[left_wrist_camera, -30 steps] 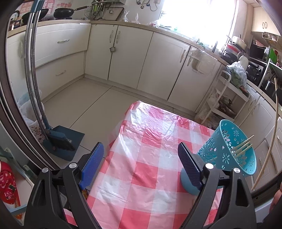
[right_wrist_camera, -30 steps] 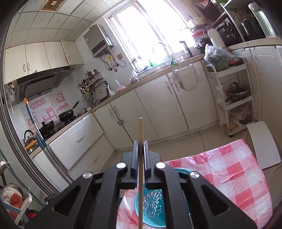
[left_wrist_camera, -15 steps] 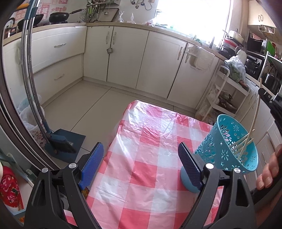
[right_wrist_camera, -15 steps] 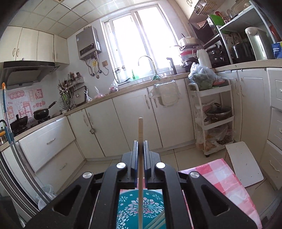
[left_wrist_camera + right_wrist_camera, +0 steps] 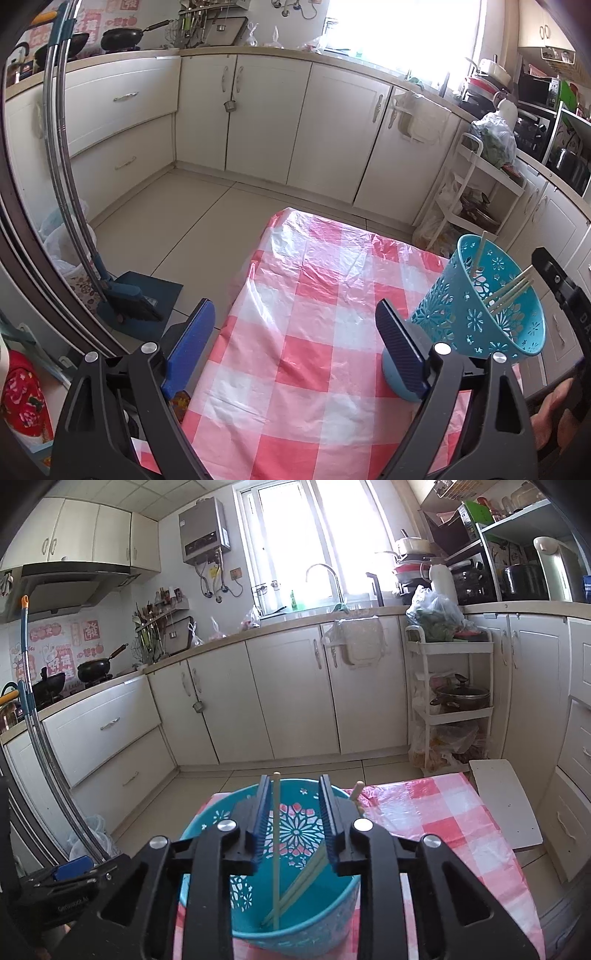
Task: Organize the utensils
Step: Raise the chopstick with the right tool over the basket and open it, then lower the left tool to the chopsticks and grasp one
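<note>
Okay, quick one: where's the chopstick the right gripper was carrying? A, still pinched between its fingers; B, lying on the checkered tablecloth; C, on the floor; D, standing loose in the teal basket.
D: the chopstick stands in the teal basket, between the right gripper's parted fingers.

Cream cabinets [image 5: 295, 686] line two walls beneath a bright window [image 5: 314, 542]. The floor [image 5: 177, 218] is pale tile. A white shelf trolley [image 5: 450, 701] stands near what looks like a water heater [image 5: 205, 530] mounted beside the window.
</note>
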A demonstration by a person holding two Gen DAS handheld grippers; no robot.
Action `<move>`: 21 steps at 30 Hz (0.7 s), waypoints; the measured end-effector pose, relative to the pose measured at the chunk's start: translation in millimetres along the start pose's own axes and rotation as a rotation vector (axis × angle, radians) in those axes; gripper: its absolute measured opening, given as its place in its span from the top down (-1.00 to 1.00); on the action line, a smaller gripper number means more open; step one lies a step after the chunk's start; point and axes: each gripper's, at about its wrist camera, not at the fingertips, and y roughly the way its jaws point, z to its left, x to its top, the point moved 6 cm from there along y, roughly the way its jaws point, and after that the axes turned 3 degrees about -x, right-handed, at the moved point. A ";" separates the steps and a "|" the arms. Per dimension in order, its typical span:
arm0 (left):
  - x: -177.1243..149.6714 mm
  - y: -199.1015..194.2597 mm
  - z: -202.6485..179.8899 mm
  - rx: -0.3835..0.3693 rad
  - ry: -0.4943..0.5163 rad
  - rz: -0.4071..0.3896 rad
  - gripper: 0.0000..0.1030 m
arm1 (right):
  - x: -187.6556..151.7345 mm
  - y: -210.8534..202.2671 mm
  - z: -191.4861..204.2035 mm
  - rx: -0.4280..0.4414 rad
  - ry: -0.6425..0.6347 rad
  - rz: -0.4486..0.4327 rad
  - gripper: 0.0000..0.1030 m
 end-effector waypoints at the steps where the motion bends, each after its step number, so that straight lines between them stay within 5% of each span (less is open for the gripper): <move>1: 0.1 -0.4 0.7 0.000 0.000 -0.001 -0.65 | 0.4 -7.2 -0.7 0.002 -0.004 -0.006 0.47; 10: -1.4 -2.6 -0.8 0.012 0.016 -0.009 -0.67 | -29.0 -69.4 -3.3 0.024 -0.054 0.035 0.14; 15: -3.0 -3.4 -0.9 0.018 0.020 -0.007 -0.69 | -93.8 -62.6 -1.1 0.029 -0.111 0.242 0.13; 21: -5.7 -2.9 3.0 0.027 0.019 0.002 -0.71 | -154.5 -28.4 -8.9 0.004 -0.106 0.477 0.52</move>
